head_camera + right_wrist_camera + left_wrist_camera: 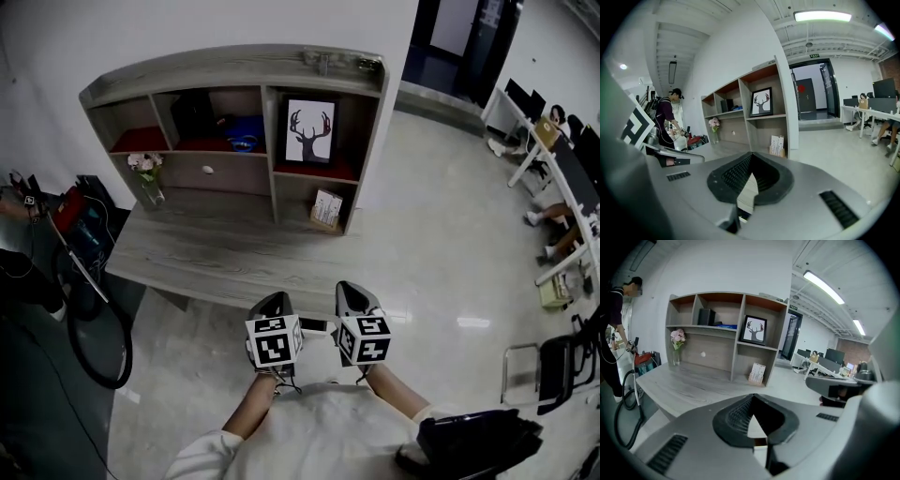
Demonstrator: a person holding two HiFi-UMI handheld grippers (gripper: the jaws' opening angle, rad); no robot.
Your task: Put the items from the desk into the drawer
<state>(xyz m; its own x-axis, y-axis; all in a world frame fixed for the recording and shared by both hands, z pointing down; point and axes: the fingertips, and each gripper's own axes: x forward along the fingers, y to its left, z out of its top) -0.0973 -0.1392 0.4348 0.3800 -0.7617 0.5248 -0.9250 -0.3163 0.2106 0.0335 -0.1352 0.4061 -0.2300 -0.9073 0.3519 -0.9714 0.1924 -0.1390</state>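
A grey wooden desk carries a shelf unit with a closed drawer that has a white knob. On the desktop stand a vase of pink flowers at the left and a small card calendar in the lower right cubby. A framed deer picture sits above it. My left gripper and right gripper hover side by side before the desk's near edge, both shut and holding nothing. In the left gripper view the left gripper points at the drawer; in the right gripper view the right gripper points toward the calendar.
A black box and a blue item lie on the shelf above the drawer. A person stands left of the desk beside red equipment and a black hose. Office desks and chairs fill the right side.
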